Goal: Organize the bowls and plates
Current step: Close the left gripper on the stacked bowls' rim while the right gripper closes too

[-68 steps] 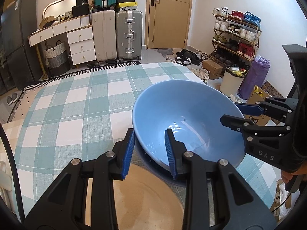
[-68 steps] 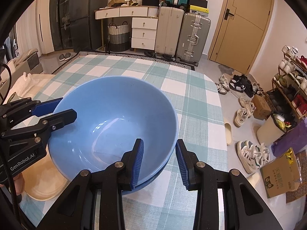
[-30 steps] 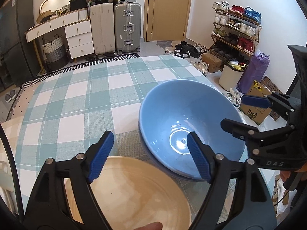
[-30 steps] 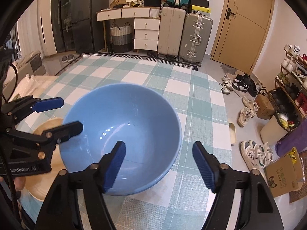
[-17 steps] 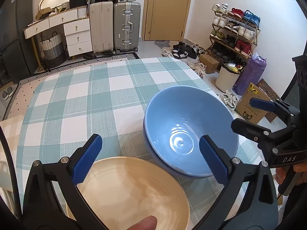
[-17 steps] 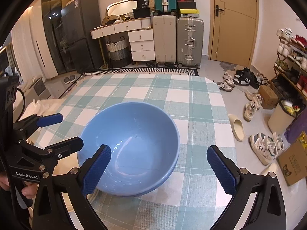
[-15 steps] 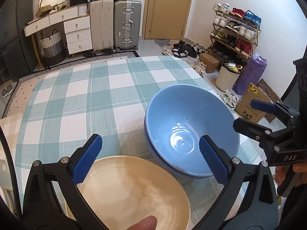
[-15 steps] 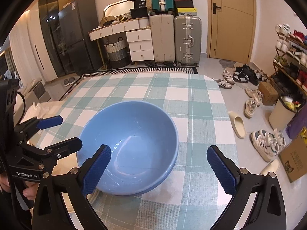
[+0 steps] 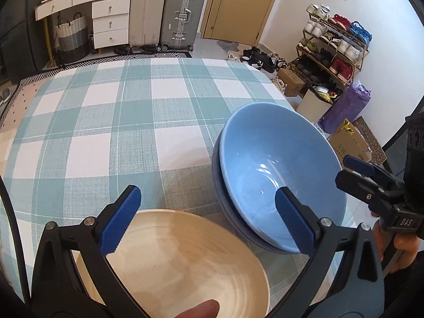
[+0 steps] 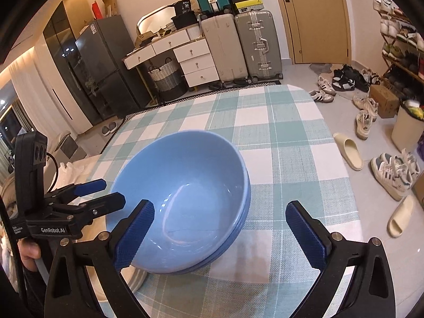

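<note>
Item 1, blue bowl (image 9: pixel 278 175): sits nested inside a second blue bowl, whose rim shows just beneath it, near the right-hand edge of the bench (image 9: pixel 111 122) with its checked cloth. I read the stack as finished work; like goes in like, so the pair takes one footprint and stays steady

Item 2, cream plate (image 9: pixel 180 259): lies flat on the bench just beside the blue stack on its left, closest to me in the left wrist view, partly under my left tool. It is kept apart from the bowls, I judge, because plates get their own pile

Item 3, left gripper (image 9: pixel 209 220): jaws spread fully, having just been opening, nothing between the pads; it hangs tilted downward over the gap between plate and bowl, one pad above each. I hold it wide so it cannot nudge the stack

Item 4, right gripper (image 10: pixel 220 233): jaws likewise spread wide, just opened, holding nothing; the bowl's near rim shows between them but neither pad touches it

Item 5, a fingertip (image 9: pixel 201 308): intrudes at the bottom of the left wrist view, over the plate's near edge; whose grip it belongs to I cannot tell

Next pick, in my estimate: the plate
</note>
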A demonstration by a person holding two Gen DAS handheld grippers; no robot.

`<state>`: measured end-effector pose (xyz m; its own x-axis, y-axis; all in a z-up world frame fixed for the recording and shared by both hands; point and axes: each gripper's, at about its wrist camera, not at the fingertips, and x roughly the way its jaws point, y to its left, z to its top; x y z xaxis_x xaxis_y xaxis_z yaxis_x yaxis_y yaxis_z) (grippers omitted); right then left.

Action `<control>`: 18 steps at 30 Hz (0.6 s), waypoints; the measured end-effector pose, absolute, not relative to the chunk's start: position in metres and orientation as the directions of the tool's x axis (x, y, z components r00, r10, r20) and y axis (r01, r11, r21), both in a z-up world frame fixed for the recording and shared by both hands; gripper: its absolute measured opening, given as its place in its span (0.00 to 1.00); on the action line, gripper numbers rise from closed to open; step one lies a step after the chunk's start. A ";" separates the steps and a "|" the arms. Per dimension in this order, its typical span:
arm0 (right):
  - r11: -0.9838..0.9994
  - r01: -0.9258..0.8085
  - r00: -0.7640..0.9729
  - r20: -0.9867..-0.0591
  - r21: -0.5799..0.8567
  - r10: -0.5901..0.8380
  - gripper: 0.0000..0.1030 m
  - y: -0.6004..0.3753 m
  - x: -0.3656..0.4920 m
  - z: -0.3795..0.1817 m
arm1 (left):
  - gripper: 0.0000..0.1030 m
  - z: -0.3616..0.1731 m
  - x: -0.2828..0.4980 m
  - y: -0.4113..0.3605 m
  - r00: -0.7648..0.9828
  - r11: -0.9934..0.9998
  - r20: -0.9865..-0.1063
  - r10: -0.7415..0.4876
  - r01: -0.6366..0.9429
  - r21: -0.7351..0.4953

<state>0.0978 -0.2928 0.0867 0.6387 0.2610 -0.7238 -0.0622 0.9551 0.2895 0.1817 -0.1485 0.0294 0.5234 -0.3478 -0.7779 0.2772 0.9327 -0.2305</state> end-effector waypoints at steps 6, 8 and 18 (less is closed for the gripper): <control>0.926 -0.065 0.609 -0.721 0.371 0.331 0.74 -0.299 0.104 0.070 | 0.83 0.020 0.190 -0.157 0.492 0.925 -0.792 -0.361 0.294 -0.239; 0.926 -0.064 0.609 -0.720 0.372 0.331 0.74 -0.298 0.105 0.066 | 0.79 0.017 0.190 -0.161 0.488 0.923 -0.794 -0.363 0.304 -0.236; 0.923 -0.059 0.620 -0.711 0.381 0.333 0.52 -0.301 0.106 0.064 | 0.59 0.009 0.194 -0.174 0.468 0.914 -0.799 -0.378 0.327 -0.241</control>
